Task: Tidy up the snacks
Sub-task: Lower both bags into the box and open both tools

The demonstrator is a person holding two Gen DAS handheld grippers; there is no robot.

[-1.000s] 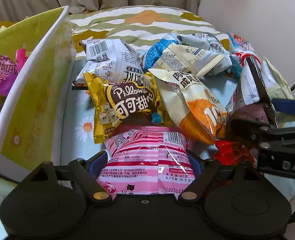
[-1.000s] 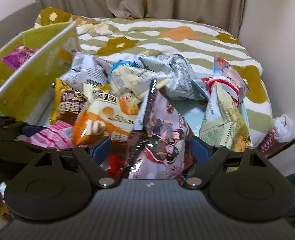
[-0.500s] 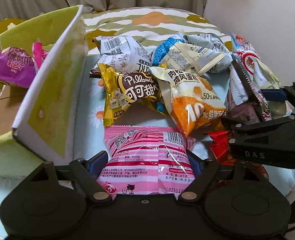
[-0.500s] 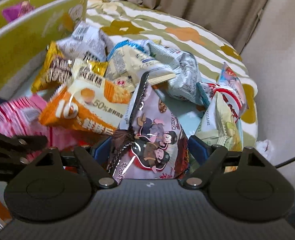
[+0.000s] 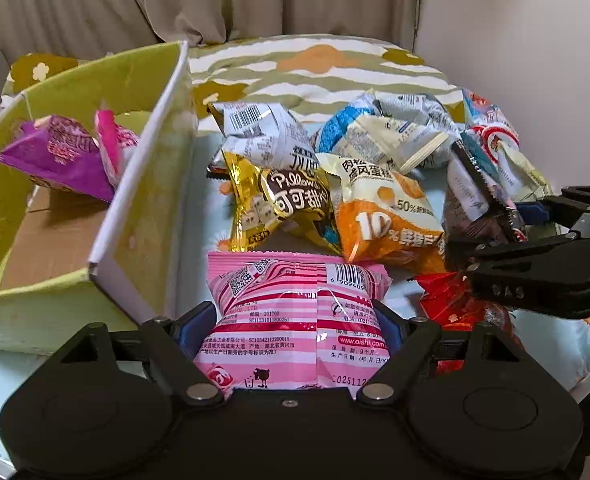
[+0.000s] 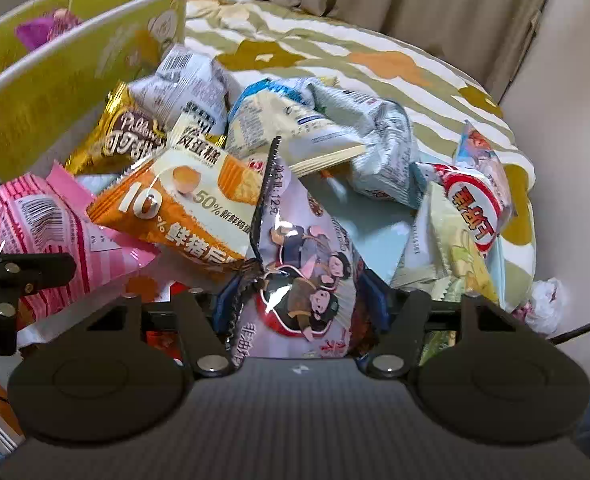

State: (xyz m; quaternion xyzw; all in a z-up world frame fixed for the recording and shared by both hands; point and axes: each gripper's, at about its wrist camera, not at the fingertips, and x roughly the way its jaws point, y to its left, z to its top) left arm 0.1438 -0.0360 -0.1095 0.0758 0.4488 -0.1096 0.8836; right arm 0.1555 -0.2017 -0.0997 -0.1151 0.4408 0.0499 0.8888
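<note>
My left gripper (image 5: 295, 328) is shut on a pink striped snack bag (image 5: 295, 312), held above the bed just right of the green box (image 5: 143, 184). The pink bag also shows in the right wrist view (image 6: 43, 224). My right gripper (image 6: 301, 312) is shut on a grey cartoon-print snack bag (image 6: 307, 272), lifted over the snack pile; this bag shows at the right of the left wrist view (image 5: 479, 208). The box holds a purple bag (image 5: 55, 156) and a pink bag (image 5: 111, 144).
Loose snacks lie on the bed: a gold Pillows bag (image 5: 279, 204), an orange cake bag (image 5: 387, 220), white bags (image 5: 267, 136), a red packet (image 5: 451, 304), a red-and-white bag (image 6: 475, 208). A wall is at the right, curtains behind.
Both grippers have risen and pulled back with their bags. The green box's inside has come further into the left wrist view.
</note>
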